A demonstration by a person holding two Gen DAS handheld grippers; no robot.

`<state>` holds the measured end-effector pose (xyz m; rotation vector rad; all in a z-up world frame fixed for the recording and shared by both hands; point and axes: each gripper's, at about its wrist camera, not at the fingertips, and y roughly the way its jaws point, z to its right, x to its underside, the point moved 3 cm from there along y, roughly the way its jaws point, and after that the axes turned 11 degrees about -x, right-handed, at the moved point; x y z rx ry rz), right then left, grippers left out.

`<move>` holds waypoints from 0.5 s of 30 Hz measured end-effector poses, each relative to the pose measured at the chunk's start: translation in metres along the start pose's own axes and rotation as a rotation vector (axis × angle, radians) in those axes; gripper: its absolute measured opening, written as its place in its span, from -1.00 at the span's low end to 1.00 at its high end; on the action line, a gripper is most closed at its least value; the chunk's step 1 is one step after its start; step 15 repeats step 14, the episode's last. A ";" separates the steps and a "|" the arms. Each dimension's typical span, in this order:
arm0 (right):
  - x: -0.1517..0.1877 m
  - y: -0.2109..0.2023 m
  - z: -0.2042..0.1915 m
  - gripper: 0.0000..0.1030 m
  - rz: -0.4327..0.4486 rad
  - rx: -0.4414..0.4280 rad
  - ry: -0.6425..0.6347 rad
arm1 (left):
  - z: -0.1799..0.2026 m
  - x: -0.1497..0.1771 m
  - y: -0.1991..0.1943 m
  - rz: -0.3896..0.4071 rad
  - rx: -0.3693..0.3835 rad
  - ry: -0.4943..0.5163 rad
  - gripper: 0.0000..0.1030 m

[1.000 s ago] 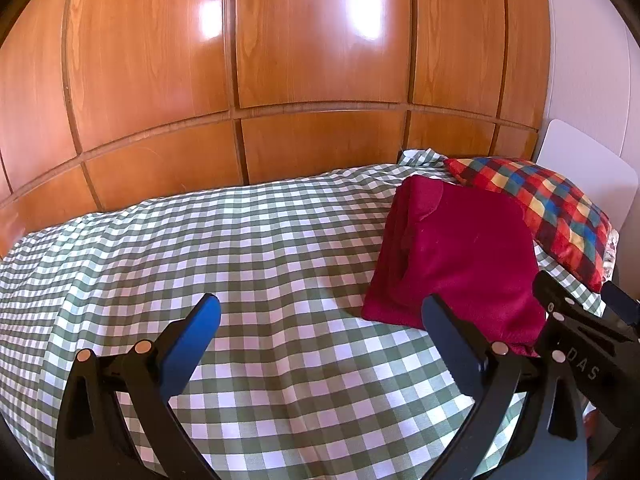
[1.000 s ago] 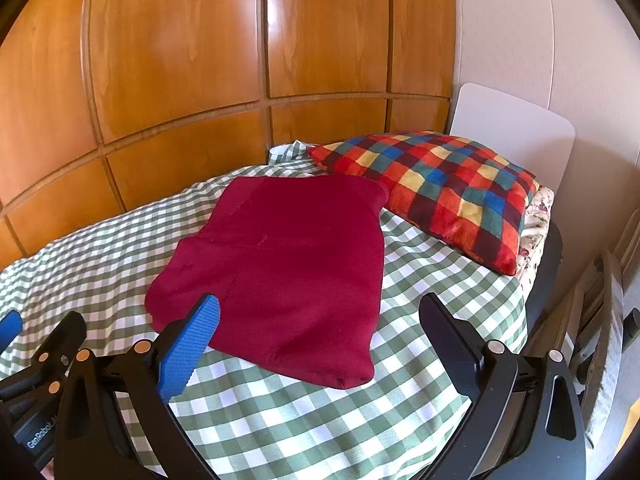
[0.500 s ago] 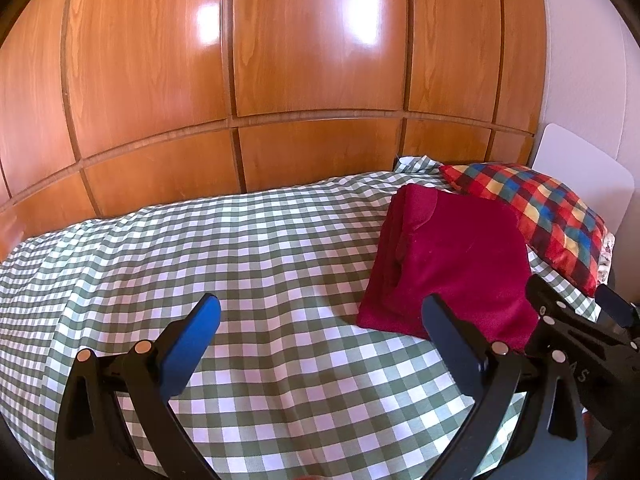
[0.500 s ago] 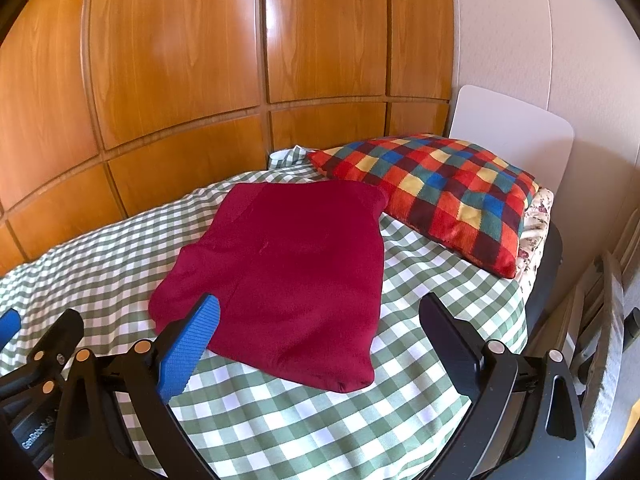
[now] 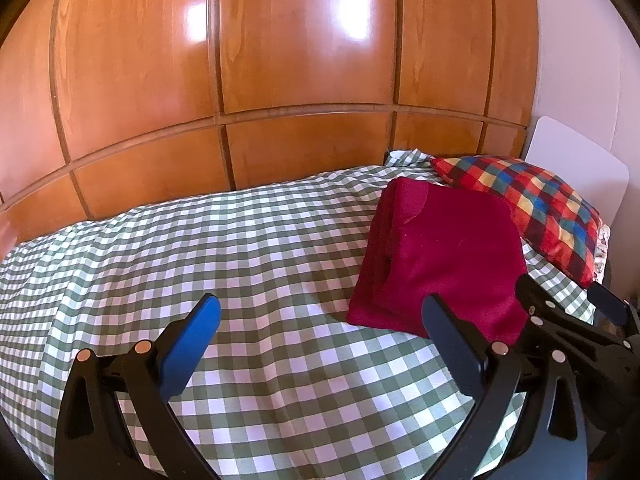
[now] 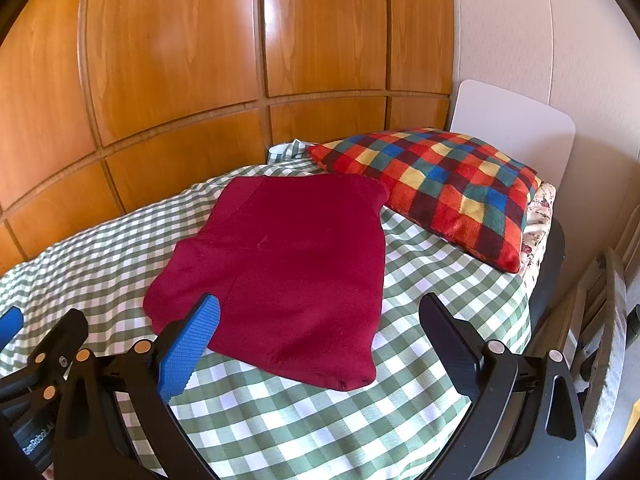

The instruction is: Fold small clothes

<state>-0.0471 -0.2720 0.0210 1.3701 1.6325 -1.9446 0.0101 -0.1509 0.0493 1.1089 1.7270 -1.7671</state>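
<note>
A dark red garment (image 6: 280, 264) lies folded into a flat rectangle on the green-and-white checked bed cover (image 6: 320, 420), near the pillow end; it also shows in the left wrist view (image 5: 440, 264). My left gripper (image 5: 320, 340) is open and empty, held above the cover to the left of the garment. My right gripper (image 6: 320, 340) is open and empty, above the garment's near edge. The right gripper's body shows at the right of the left wrist view (image 5: 568, 320).
A multicoloured checked pillow (image 6: 440, 188) lies at the head of the bed against a white headboard (image 6: 516, 120). Glossy wooden wall panels (image 5: 280, 80) run along the far side of the bed. A chair (image 6: 604, 340) stands off the bed's right edge.
Both grippers have drawn back and up a little from the bed; the garment looks slightly farther away. The garment has not moved and both grippers stay open.
</note>
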 end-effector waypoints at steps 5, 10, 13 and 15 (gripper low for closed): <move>0.003 0.002 0.000 0.92 -0.006 0.001 -0.004 | 0.001 0.001 0.003 -0.009 0.009 0.007 0.94; 0.004 0.005 0.002 0.92 -0.012 0.002 -0.002 | 0.000 0.006 0.010 -0.046 0.022 0.000 0.95; 0.002 0.007 0.009 0.92 -0.008 0.002 -0.001 | -0.003 0.012 0.014 -0.059 0.011 -0.001 0.95; 0.000 0.008 0.014 0.92 -0.006 0.003 0.008 | -0.005 0.014 0.016 -0.064 0.008 0.001 0.95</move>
